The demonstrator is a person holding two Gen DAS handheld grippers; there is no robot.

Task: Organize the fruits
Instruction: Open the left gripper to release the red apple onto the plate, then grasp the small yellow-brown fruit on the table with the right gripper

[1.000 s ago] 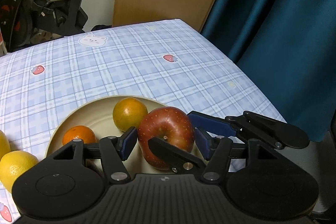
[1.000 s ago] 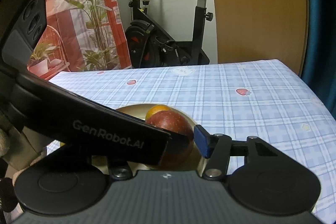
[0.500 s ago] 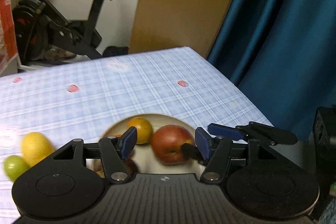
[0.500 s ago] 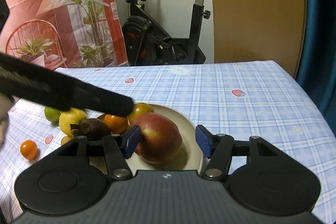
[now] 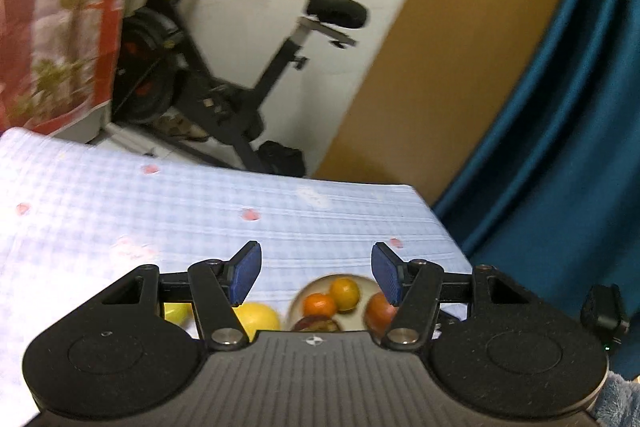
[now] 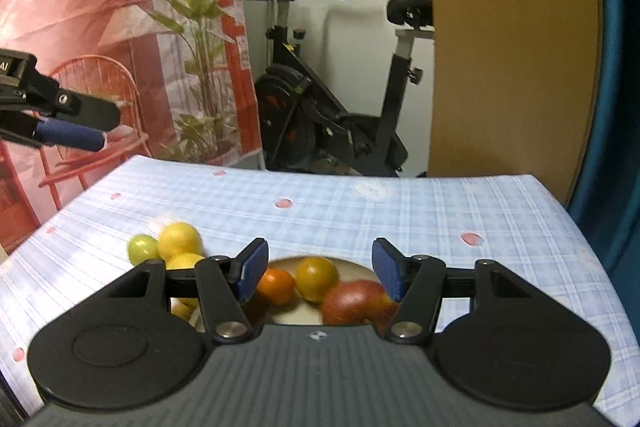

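A checked tablecloth [image 6: 400,219] carries the scene; the plate [image 6: 352,263] now holds a red apple [image 6: 352,301], an orange [image 6: 316,277] and a tangerine [image 6: 276,285], while lemons [image 6: 180,239] and a lime [image 6: 142,249] wait on the cloth beside it; both claws have lifted clear of the apple they flanked a second ago; left gripper [image 5: 316,277] and right gripper [image 6: 320,273] hang spread and empty, suggesting the apple is delivered.

Plate [image 6: 356,265] on table [image 6: 460,227], near edge. In plate: apple [image 6: 352,301] at 4 o'clock, orange [image 6: 316,277] at 12, tangerine [image 6: 276,285] at 9. Lemons [image 6: 180,239] and lime [image 6: 142,249] on cloth at plate's 9–10 o'clock. Exercise bike [image 6: 320,115] behind table, 12 o'clock.
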